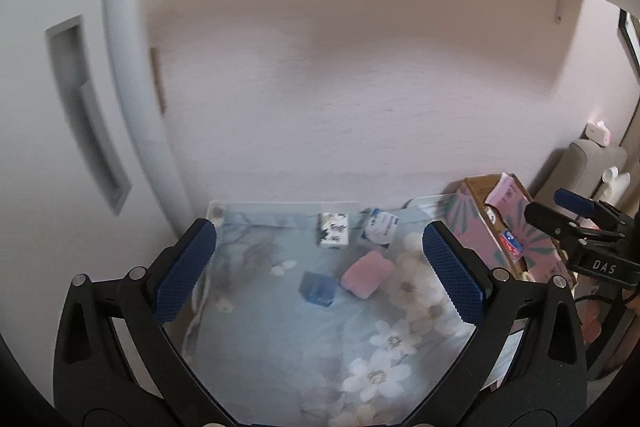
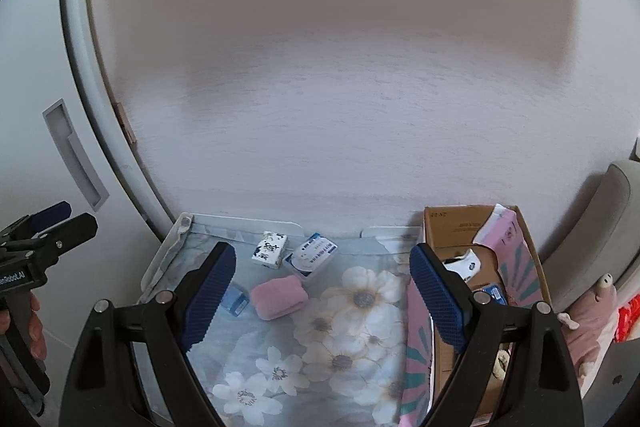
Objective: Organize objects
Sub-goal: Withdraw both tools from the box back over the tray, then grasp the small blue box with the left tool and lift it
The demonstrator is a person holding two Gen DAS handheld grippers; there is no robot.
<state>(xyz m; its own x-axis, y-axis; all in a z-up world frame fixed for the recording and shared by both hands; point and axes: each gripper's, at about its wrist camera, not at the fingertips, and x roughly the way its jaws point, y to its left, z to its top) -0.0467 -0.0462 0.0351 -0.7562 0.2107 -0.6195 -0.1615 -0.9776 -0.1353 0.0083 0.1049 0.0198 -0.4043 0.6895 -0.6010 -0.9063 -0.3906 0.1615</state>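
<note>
Trouble from the left wrist view would start with distance: the left gripper (image 1: 320, 271) hangs above the flowered cloth (image 1: 280, 347) with its jaws spread wide and nothing between them, well clear of every loose item. The blue cube (image 1: 318, 289) and the pink case (image 1: 366, 273) lie touching or nearly so, and this blurred view does not show which. A careless descent on one would likely nudge the other. Behind them, near the wall, lie a white patterned packet (image 1: 334, 230) and a white-and-blue packet (image 1: 380, 227), just beside each other. The cardboard box (image 1: 504, 227) stands at the right, with the right gripper (image 1: 560, 211) hovering over it.

From the right wrist view, the right gripper (image 2: 322, 293) is also wide open and empty, above the cloth between the pink case (image 2: 279, 297) and the box (image 2: 460, 227). The box already holds several things, and a pink carton (image 2: 500, 233) leans up out of it. A drop there could land on that clutter and tumble back out. The pink case looks soft and rounded, so I judge a shallow pinch might let it slip. The cloth may also bunch if a fingertip drags on it.
</note>
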